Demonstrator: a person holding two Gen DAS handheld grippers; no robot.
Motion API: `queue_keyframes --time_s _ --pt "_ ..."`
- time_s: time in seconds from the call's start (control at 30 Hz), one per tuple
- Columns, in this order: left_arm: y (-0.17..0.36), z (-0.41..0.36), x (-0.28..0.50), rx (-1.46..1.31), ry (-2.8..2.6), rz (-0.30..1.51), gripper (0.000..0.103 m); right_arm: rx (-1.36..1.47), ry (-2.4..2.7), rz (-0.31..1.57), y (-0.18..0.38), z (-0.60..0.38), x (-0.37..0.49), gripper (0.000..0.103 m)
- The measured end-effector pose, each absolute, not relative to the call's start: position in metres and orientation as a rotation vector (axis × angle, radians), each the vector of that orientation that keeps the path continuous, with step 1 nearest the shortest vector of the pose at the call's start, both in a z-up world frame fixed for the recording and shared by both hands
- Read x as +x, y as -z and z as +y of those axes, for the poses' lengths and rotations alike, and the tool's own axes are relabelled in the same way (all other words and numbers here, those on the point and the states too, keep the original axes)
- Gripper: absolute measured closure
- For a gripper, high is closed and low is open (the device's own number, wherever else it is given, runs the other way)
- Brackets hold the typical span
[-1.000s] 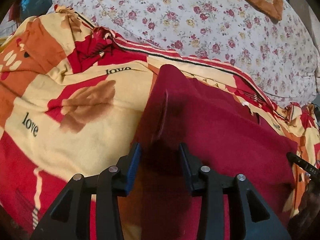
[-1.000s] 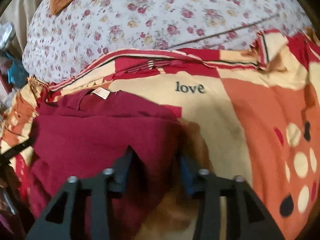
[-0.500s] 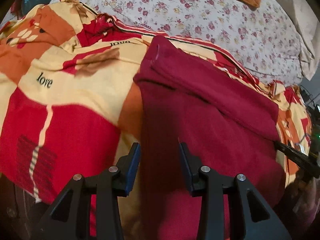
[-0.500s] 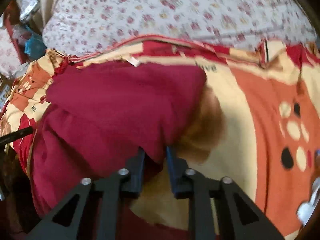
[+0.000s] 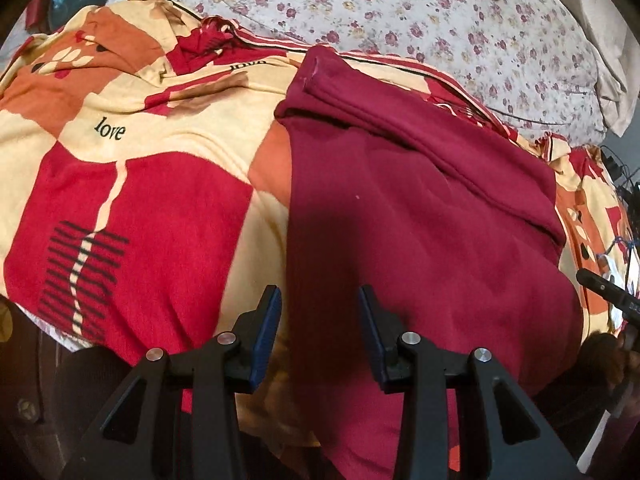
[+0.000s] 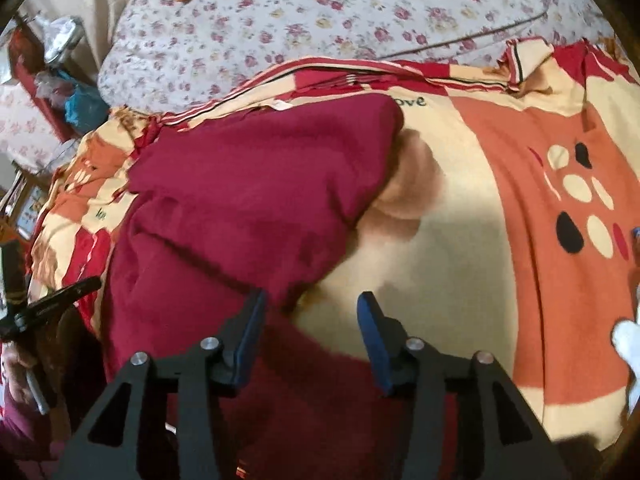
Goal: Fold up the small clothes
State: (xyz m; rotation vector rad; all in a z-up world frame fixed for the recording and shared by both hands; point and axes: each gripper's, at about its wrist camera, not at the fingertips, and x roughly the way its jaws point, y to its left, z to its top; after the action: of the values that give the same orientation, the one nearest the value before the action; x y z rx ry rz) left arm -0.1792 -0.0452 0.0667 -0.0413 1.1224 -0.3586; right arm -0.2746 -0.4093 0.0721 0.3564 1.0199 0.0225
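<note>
Left tool [image 5: 318,320] and right tool [image 6: 310,322] both apart, empty; maroon garment [image 5: 420,220] folded, long axis running toward floral sheet [image 5: 400,12].

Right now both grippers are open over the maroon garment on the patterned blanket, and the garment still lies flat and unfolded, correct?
Not quite. The grippers, left and right, are open, and the maroon garment is on the patterned blanket, but it is not unfolded: the left wrist view shows its far part doubled over onto the rest.
</note>
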Motion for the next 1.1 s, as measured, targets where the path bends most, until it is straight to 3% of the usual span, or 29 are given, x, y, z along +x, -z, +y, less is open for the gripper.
queue_keyframes --time_s 0.13,0.87,1.1 --pt "-0.069 -0.045 -0.188 -0.04 0.37 1.125 0.085 0.32 -0.062 1.025 -0.081 -0.396 -0.289 0.041" --pt "-0.056 -0.048 -0.234 -0.008 0.398 1.194 0.085 0.324 -0.058 1.071 -0.071 -0.386 -0.334 0.038" --pt "-0.039 -0.041 -0.252 -0.062 0.425 1.292 0.085 0.332 -0.056 1.08 -0.068 -0.388 -0.338 0.037"
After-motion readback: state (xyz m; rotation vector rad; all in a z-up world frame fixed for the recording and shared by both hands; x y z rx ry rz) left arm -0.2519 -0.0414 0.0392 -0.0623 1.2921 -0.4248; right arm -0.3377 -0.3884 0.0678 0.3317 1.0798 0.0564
